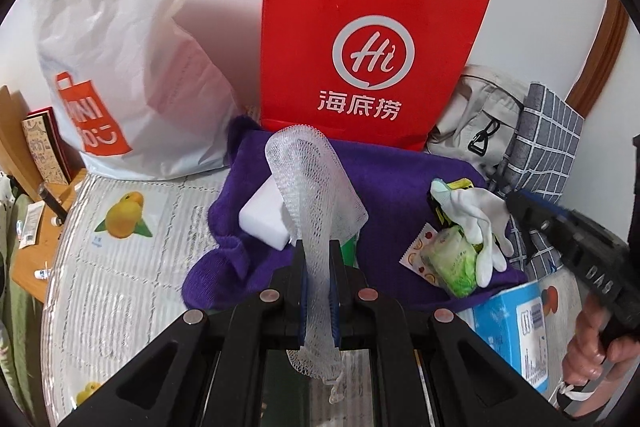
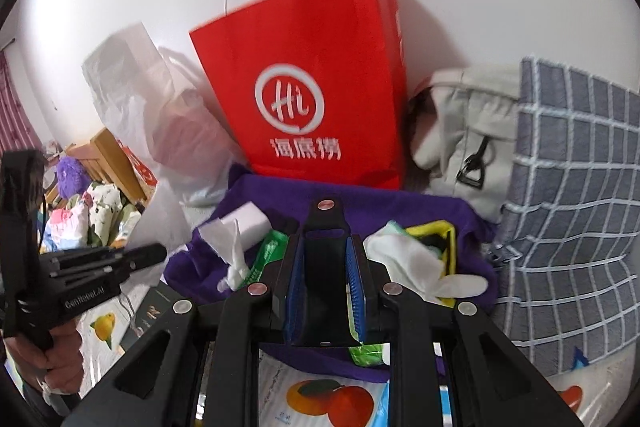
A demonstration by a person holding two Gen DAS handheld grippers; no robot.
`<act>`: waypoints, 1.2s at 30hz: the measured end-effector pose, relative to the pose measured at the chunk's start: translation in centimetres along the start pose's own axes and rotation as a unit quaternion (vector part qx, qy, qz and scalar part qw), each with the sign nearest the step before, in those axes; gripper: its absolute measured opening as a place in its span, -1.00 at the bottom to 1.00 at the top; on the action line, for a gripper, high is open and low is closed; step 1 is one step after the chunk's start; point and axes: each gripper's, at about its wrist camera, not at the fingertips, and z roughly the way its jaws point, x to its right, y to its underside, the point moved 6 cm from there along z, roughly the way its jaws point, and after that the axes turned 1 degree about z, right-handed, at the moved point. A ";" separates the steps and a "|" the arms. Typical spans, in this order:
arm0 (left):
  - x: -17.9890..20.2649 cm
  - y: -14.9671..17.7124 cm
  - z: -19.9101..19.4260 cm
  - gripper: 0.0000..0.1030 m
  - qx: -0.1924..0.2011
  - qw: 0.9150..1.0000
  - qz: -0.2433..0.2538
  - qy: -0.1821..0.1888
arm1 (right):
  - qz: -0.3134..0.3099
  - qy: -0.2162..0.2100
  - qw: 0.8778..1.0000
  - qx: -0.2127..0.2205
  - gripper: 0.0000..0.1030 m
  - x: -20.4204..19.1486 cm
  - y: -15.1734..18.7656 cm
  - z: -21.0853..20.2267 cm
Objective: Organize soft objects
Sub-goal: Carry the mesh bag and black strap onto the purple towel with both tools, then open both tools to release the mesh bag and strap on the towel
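My left gripper (image 1: 317, 247) is shut on a white mesh strip (image 1: 316, 179), lifted above the purple towel (image 1: 400, 179); its free end droops forward. It also shows in the right wrist view (image 2: 230, 251). On the towel lie a white sponge block (image 1: 264, 215), white gloves (image 1: 480, 223), a green wipes packet (image 1: 454, 259) and a yellow-black packet (image 1: 456, 187). A red paper bag (image 1: 368, 39) stands behind. My right gripper (image 2: 326, 247) is open and empty over the towel (image 2: 468, 223), between the sponge (image 2: 248, 221) and the gloves (image 2: 416, 263). The red bag (image 2: 312, 79) stands behind it.
A white Miniso plastic bag (image 1: 120, 59) stands at the left. A beige bag (image 1: 476, 115) and a grey checked cloth (image 1: 548, 139) lie at the right. A blue box (image 1: 516, 323) sits at front right. A wooden shelf (image 1: 24, 155) is at far left.
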 end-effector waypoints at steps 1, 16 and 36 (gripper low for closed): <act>0.1 -0.2 0.5 -0.83 -0.003 1.000 -0.001 0.002 | -0.005 0.005 1.000 -0.009 -0.57 0.1 0.1 0.6; 2.4 -1.3 6.9 -0.83 -0.051 0.998 0.013 0.029 | 0.008 0.013 0.997 -0.076 -0.57 2.9 2.4 5.7; 3.3 -0.2 9.5 -0.83 -0.090 0.995 0.017 0.036 | 0.004 0.020 0.995 -0.101 -0.57 2.8 3.7 8.3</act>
